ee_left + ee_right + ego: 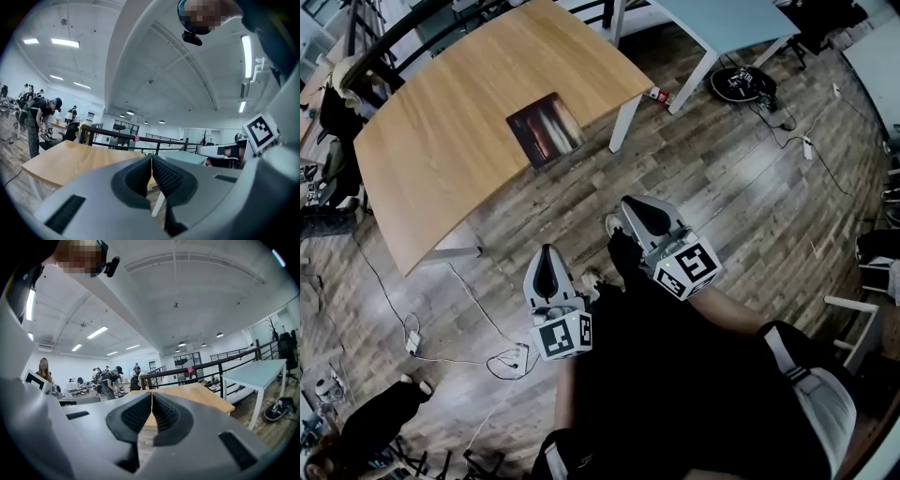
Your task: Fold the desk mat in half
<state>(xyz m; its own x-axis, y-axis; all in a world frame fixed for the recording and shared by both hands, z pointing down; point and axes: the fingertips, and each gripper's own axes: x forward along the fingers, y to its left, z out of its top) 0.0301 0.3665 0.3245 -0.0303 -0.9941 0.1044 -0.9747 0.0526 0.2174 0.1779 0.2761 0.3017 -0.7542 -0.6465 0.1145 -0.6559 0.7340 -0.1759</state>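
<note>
A dark, glossy desk mat (546, 128) lies flat near the front edge of the wooden table (441, 141). My left gripper (547, 260) hangs over the floor, well short of the table, shut with nothing in it. My right gripper (628, 208) sits beside it to the right, also shut and empty. In the left gripper view the left gripper (152, 159) has its pads pressed together, with the table (75, 159) ahead. In the right gripper view the right gripper (152, 397) is closed the same way, facing the table (197, 394). The mat does not show in either gripper view.
A pale blue table (722, 23) stands at the back right, with a round black object (741, 82) and cables on the wood floor beside it. More cables and a power strip (412, 342) lie on the floor at left. A railing (220, 364) and several people stand beyond the table.
</note>
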